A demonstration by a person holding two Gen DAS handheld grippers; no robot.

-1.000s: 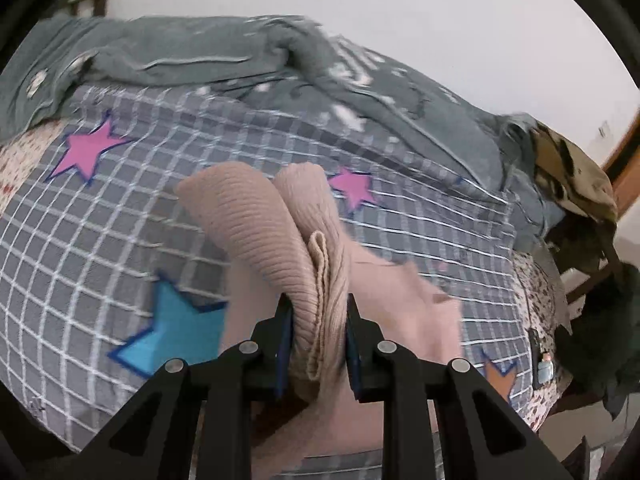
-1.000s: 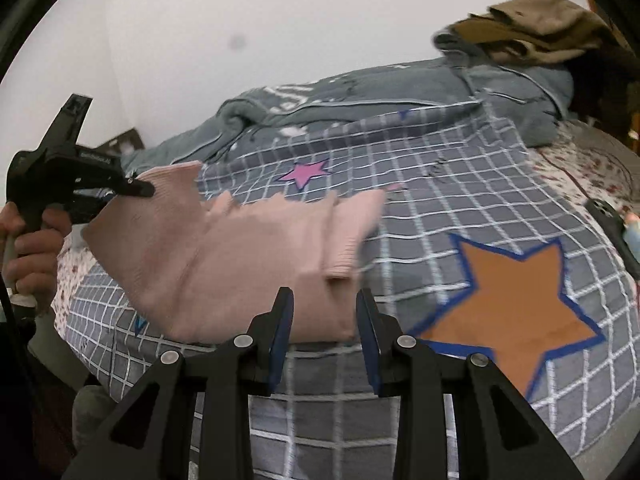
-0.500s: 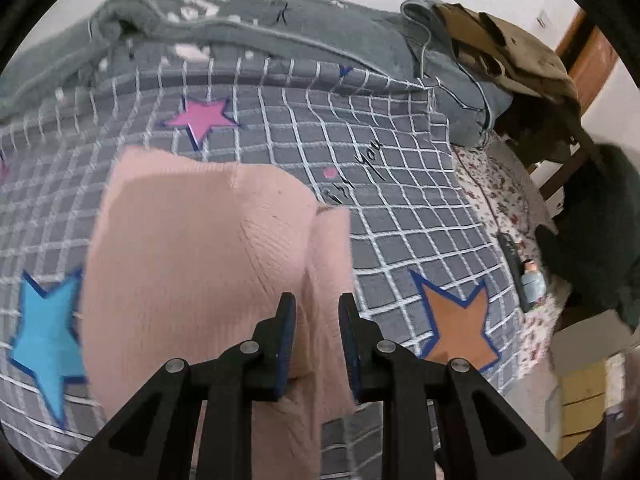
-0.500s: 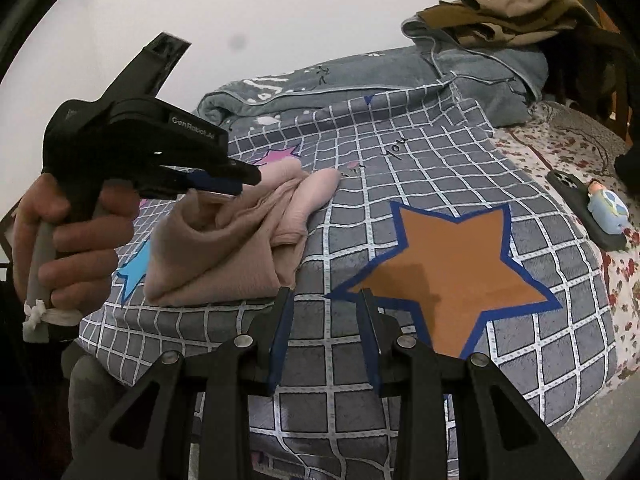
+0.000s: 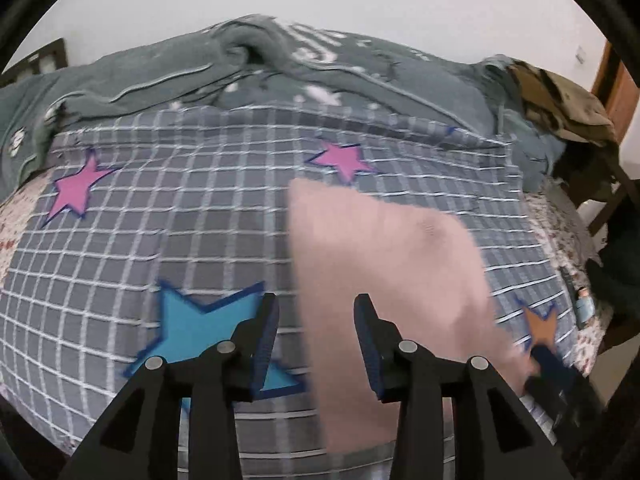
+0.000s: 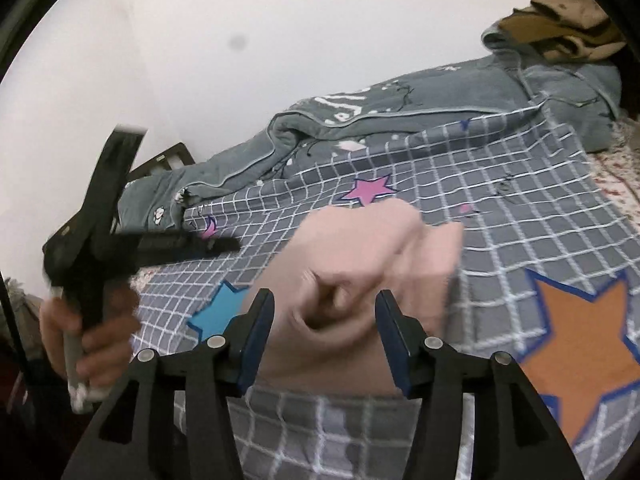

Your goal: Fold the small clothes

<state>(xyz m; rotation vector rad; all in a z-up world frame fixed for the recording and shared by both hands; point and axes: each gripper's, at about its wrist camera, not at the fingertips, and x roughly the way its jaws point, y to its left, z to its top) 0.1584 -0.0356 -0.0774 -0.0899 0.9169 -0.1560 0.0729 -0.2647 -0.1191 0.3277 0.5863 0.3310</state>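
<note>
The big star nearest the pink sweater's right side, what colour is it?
The star is orange with a blue outline, on the grey checked blanket; the right wrist view shows it best.

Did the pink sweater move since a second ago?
Yes. The pink sweater dropped from the left tool and now sits bunched between the blue star and orange star.

Pink garment [image 5: 384, 264]; grey checked, star-printed blanket [image 5: 200, 216]
</note>
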